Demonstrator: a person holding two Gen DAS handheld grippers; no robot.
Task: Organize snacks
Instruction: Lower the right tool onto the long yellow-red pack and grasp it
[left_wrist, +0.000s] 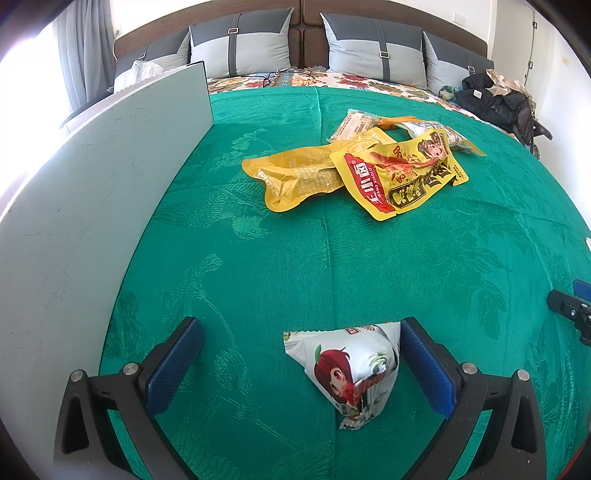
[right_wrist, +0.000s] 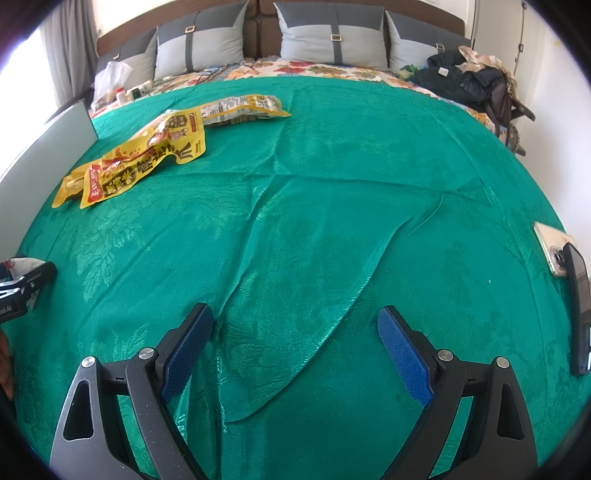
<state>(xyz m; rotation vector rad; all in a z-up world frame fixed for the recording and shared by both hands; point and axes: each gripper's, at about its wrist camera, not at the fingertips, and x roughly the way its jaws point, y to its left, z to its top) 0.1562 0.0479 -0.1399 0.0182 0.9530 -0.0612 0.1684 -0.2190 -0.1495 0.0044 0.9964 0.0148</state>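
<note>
Most of what we are seeing is a bed covered by a green patterned cloth (right_wrist: 332, 184), with grey pillows (left_wrist: 240, 44) leaning along the headboard. We are also seeing a white board (left_wrist: 92, 184) standing on edge along the cloth's left side. Far across the cloth, a pile of yellow snack packets (left_wrist: 369, 166) is lying, its pieces overlapping one another. Our left gripper (left_wrist: 303, 365) is hovering low with its jaws spread wide, and a small white snack packet (left_wrist: 351, 373) printed with a cartoon figure is lying on the cloth between them, its right corner touching or nearly touching the right blue pad (left_wrist: 424, 369); the left pad is standing well clear of it. Our right gripper (right_wrist: 295, 354) is likewise hanging open over bare, wrinkled cloth, holding nothing. Near the cloth's right edge, a phone (right_wrist: 552, 251) is resting beside a dark flat object.
</note>
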